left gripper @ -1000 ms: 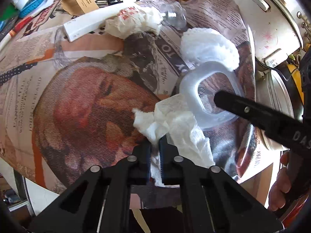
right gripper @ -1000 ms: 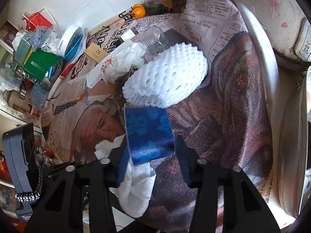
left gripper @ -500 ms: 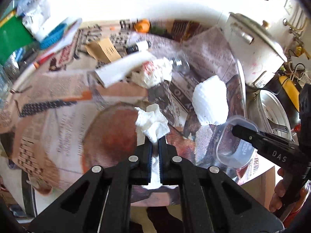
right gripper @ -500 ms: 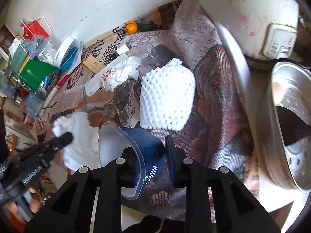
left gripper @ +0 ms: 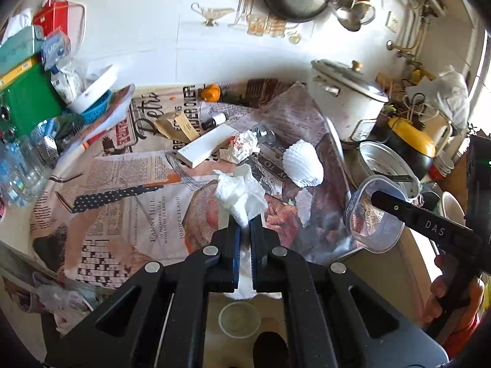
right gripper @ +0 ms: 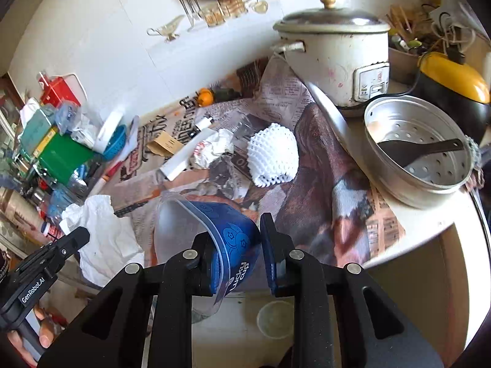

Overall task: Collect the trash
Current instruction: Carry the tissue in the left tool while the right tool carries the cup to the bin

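Our left gripper pinches a crumpled white tissue off the tabletop's near edge, its tail hidden between the pads. Our right gripper clamps a squashed clear cup by its blue sleeve, the base cut off behind the fingers.

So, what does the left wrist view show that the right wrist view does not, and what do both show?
Only the left wrist view shows the left gripper shut on the tissue from close up, and clear bottles at the far left.

Only the right wrist view shows the blue label on the cup that the right gripper squeezes, and the spoon lying inside the steamer pot.

Both show the foam net, the white box, the crumpled paper and the rice cooker.
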Tool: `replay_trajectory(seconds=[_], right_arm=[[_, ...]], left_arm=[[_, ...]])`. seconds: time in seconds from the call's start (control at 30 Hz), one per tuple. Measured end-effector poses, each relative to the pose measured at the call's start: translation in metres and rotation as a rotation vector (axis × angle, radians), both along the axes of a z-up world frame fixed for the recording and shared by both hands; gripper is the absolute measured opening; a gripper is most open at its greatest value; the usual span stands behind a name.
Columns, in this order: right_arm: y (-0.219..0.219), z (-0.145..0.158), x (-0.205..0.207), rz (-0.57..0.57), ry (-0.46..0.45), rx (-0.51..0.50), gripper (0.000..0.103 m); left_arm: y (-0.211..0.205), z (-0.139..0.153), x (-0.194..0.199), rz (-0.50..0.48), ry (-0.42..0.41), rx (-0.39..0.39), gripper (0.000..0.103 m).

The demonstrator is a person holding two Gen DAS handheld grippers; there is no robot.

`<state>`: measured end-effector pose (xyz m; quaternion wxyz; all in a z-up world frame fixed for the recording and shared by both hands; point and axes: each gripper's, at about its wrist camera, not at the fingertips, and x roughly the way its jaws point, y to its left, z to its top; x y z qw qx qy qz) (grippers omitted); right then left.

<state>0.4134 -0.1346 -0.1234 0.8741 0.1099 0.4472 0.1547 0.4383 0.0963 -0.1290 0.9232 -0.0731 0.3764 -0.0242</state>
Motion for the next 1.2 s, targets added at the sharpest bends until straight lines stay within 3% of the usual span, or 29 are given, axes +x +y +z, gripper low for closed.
replay_trajectory(seconds=[0.27,0.57,0.9,1.2], right_arm=[[0.009,0.019,-0.059,0.016,-0.01,-0.024,0.021],[0.003,-0.009,-0.103,0.067,0.055,-0.062,0.021],[-0.014,-0.1,-0.124,0.153,0.149,-0.075,0.021],[-0.019,-0.226,-0.122,0.159,0.268,-0.132,0.021]], left_arm=[[0.001,0.014,-0.059,-0.031,-0.012,-0.01,0.004],[-0.025,-0.028,-0.097,-0.016,0.083,-0.055,0.004],[-0.066,-0.136,-0.12,0.048,0.199,-0.08,0.004],[-0.069,-0.276,-0.107,0.104,0.33,-0.13,0.004]])
